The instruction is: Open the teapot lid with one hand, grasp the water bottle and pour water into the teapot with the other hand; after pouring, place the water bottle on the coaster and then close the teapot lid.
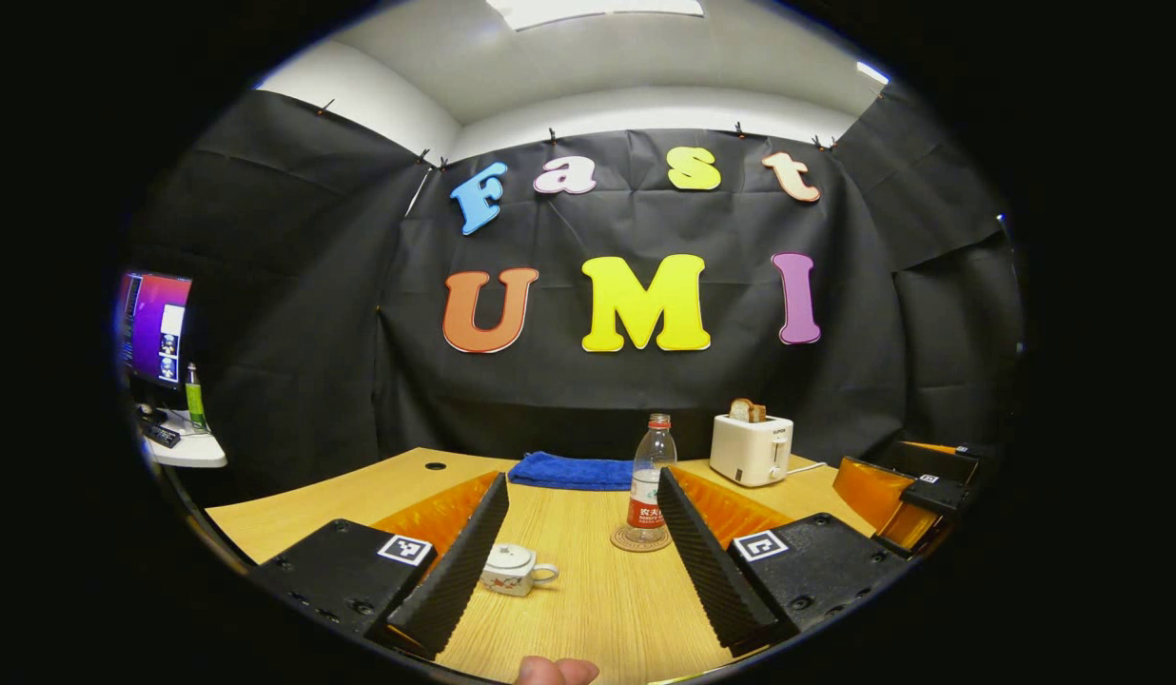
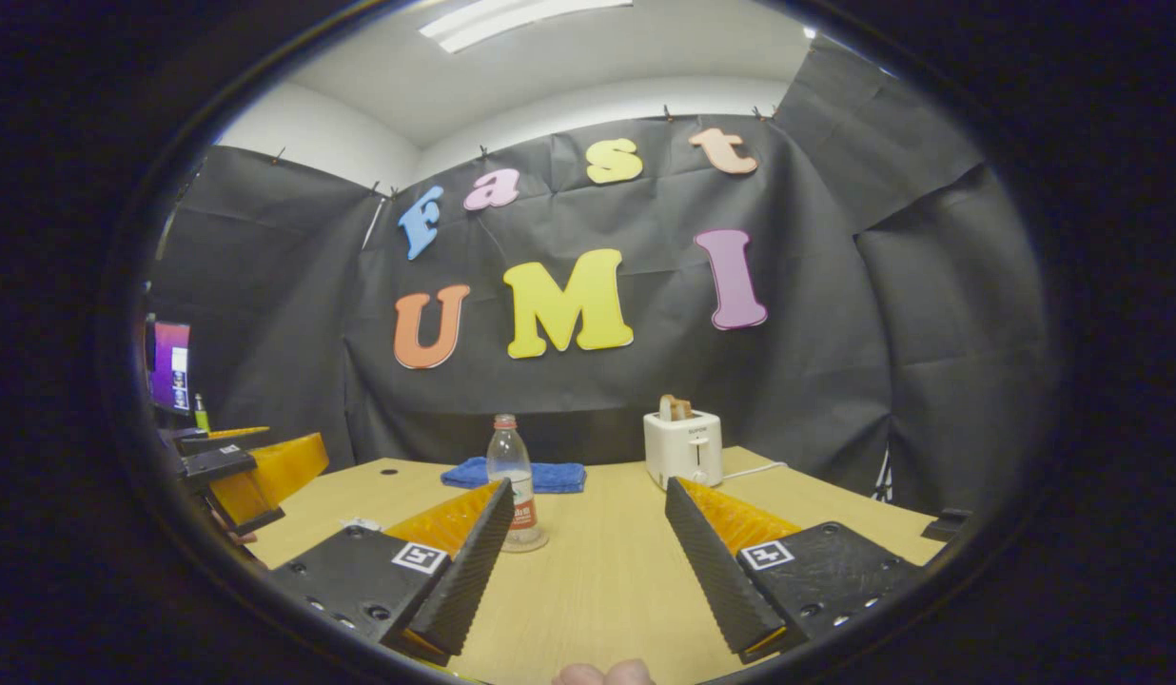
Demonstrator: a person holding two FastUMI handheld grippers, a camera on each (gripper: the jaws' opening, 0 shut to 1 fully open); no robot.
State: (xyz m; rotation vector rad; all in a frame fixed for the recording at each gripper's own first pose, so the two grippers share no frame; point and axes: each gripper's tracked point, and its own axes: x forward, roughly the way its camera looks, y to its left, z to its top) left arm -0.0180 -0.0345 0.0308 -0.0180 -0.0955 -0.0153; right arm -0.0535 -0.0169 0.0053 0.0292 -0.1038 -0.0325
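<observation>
Two grippers hover over the wooden table (image 1: pixel 588 590), and neither one holds anything. In the left gripper view the left gripper (image 1: pixel 583 547) has its fingers spread wide apart, above the near edge of the table. Between those fingers sits the small white teapot (image 1: pixel 512 569), lid on, handle pointing right, close beside the left finger. Farther back stands the clear water bottle (image 1: pixel 650 480), upright with its cap on, right on the round coaster (image 1: pixel 640 540), about mid-table. Behind it a folded blue towel (image 1: pixel 571 471) lies along the far edge, and a white toaster (image 1: pixel 751 449) with bread in its slot stands toward the far right corner. At the right side of that view the right gripper (image 1: pixel 916 495) is off to the side. In the right gripper view the right gripper (image 2: pixel 588 561) also has its fingers wide apart, the bottle just past its left finger. A fingertip (image 1: pixel 555 672) peeks in at the bottom.
</observation>
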